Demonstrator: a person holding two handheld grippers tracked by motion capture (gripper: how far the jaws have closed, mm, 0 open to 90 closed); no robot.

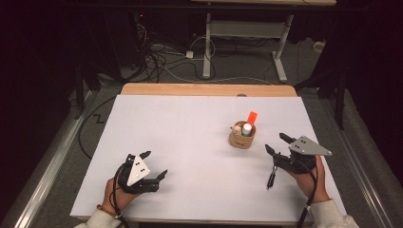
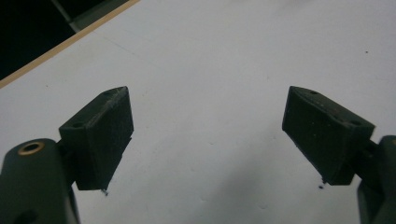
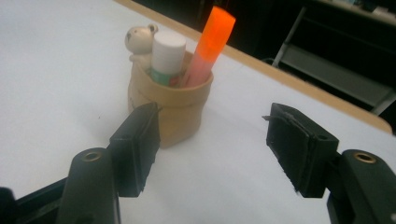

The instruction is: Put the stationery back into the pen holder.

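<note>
A small tan pouch-like cup stands right of the table's middle. It holds an orange highlighter, a white-capped tube and a small bear-topped item. My right gripper hovers just right of the cup, jaws open and empty. In the right gripper view the cup sits a little beyond and left of the gap between the jaws, with the highlighter, tube and bear sticking up. My left gripper rests at the front left, open over bare white table.
The white tabletop has a wooden strip along its far edge. A short dark stick-like thing lies by the right hand. Beyond the table are floor cables and the legs of another desk.
</note>
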